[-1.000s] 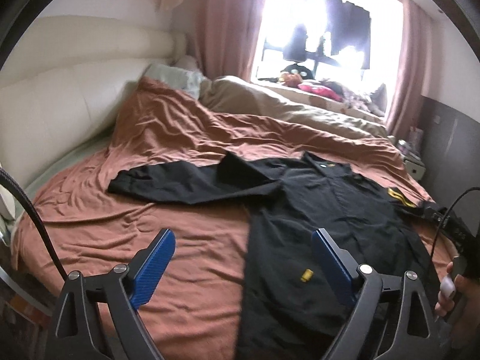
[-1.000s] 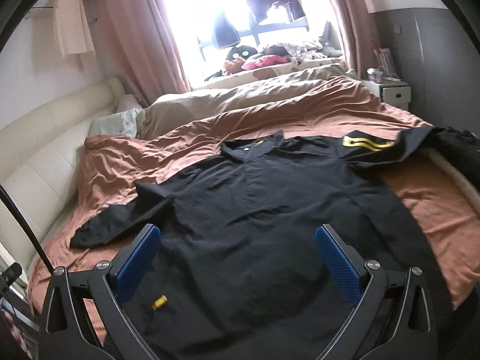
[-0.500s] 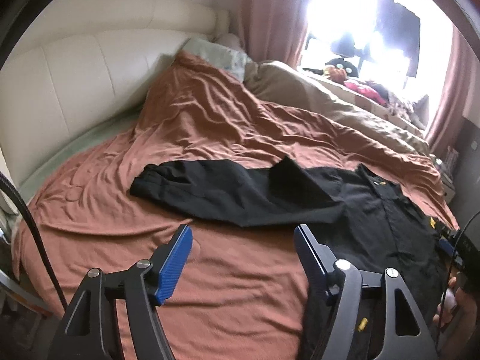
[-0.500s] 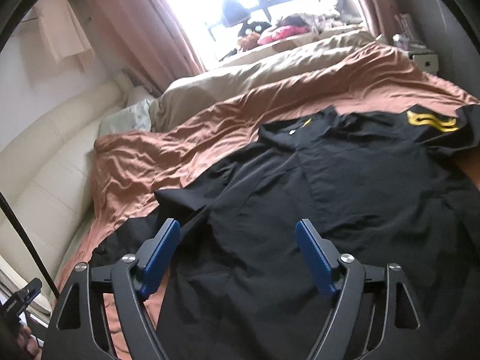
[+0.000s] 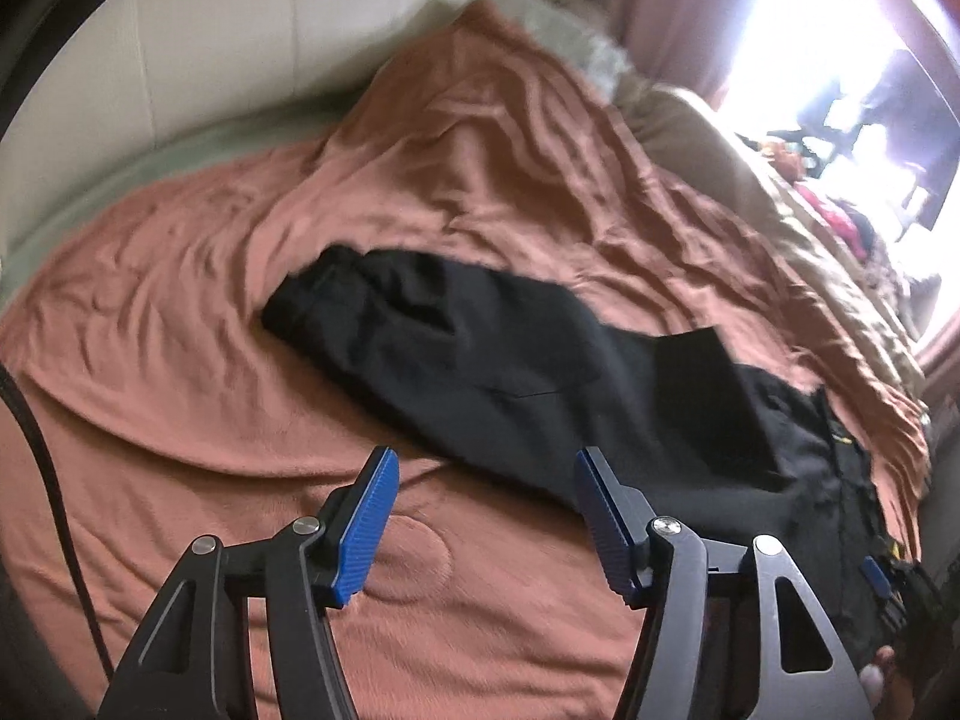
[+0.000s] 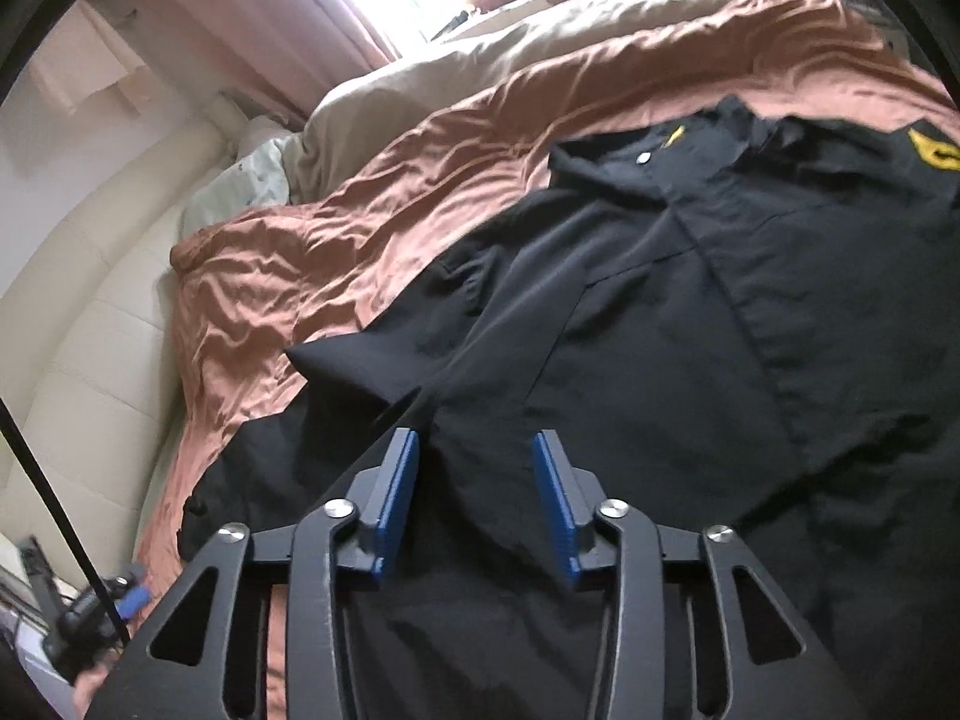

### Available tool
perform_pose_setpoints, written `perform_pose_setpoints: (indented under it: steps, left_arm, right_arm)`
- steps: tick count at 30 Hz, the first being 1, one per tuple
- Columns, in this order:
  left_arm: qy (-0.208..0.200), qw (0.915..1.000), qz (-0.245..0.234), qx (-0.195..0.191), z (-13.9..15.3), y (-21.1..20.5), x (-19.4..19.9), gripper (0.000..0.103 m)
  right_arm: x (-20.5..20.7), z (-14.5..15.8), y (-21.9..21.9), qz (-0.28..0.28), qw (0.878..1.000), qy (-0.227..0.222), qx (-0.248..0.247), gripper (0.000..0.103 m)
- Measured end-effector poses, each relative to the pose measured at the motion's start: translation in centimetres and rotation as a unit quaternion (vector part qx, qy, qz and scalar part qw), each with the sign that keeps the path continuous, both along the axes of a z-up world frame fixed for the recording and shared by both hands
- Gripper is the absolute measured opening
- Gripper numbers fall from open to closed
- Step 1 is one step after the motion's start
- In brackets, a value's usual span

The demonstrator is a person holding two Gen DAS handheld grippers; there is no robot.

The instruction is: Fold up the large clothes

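A large black shirt (image 6: 660, 312) with yellow patches lies spread front-up on the rust-brown bedspread (image 5: 210, 330). Its long left sleeve (image 5: 456, 354) stretches out across the bedspread in the left wrist view. My left gripper (image 5: 480, 480) is open and empty, hovering just short of the sleeve's near edge. My right gripper (image 6: 474, 468) is open and empty, low over the shirt near the armpit where the sleeve meets the body; its jaws stand closer together than the left's.
A cream padded headboard (image 5: 210, 48) curves along the left. A beige duvet (image 6: 480, 60) and a pillow (image 6: 252, 180) lie at the far side under a bright window with pink curtains (image 6: 252, 30). A black cable (image 5: 36, 450) hangs at the left.
Both grippers moved left and lower toward the shirt's left sleeve and shoulder. The right gripper's jaws narrowed; the left's narrowed somewhat too.
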State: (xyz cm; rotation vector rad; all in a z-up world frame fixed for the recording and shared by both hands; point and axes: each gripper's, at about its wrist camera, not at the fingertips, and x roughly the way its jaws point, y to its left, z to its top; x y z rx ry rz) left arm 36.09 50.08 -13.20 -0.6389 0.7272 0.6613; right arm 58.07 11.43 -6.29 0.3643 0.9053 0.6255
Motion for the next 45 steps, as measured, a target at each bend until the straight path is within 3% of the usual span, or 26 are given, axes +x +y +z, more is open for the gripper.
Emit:
perform_pose_setpoints:
  steps: [3,9,17,19,21,24,27,33,35,37,39,45]
  left_arm:
    - [0.012,0.9992,0.021,-0.033,-2.8,2.4,0.8,0.063]
    - [0.033,0.9953,0.058,-0.069,-7.0,5.9,2.0,0.063]
    - [0.041,0.9963,0.07,-0.028,-7.9,7.5,3.8,0.061]
    - [0.047,0.9957,0.078,-0.015,-7.8,7.9,4.0,0.036]
    - [0.045,0.9954,0.084,-0.015,-7.8,8.3,3.9,0.018]
    - [0.036,0.9958,0.081,-0.019,-7.2,8.6,3.9,0.004]
    - [0.018,0.9968,0.078,-0.004,-4.9,8.0,3.7,0.002]
    - [-0.061,0.9974,0.033,0.021,2.7,5.5,4.3,0.002]
    - [-0.083,0.9959,0.013,0.033,5.4,4.1,4.8,0.002]
    - [-0.103,0.9935,-0.01,0.048,8.3,2.4,5.5,0.002]
    - [-0.124,0.9899,-0.034,0.058,11.1,0.4,6.4,0.002]
    - [-0.179,0.9762,-0.099,0.072,17.4,-5.7,9.0,0.002]
  right_arm:
    - [1.7,-0.8,1.2,0.007,1.0,0.02,0.013,0.035]
    - [4.9,-2.5,3.1,0.015,0.998,0.056,0.038,0.021]
    - [7.8,-5.9,5.9,0.037,0.992,0.098,0.067,0.011]
    - [8.4,-7.4,6.8,0.047,0.99,0.118,0.066,0.009]
    - [8.9,-9.2,7.5,0.057,0.986,0.142,0.063,0.009]
    - [9.6,-9.7,7.8,0.065,0.985,0.146,0.07,0.008]
    - [10.0,-9.3,7.4,0.07,0.983,0.154,0.074,0.008]
    - [9.6,-6.2,4.9,0.046,0.987,0.133,0.071,0.01]
    - [8.9,-4.6,3.9,0.039,0.99,0.114,0.075,0.022]
    - [7.9,-3.5,3.0,0.03,0.992,0.096,0.073,0.07]
    - [6.8,-2.2,1.0,0.008,0.994,0.07,0.081,0.073]
    - [4.0,-1.0,-2.8,-0.005,0.994,0.073,0.087,0.072]
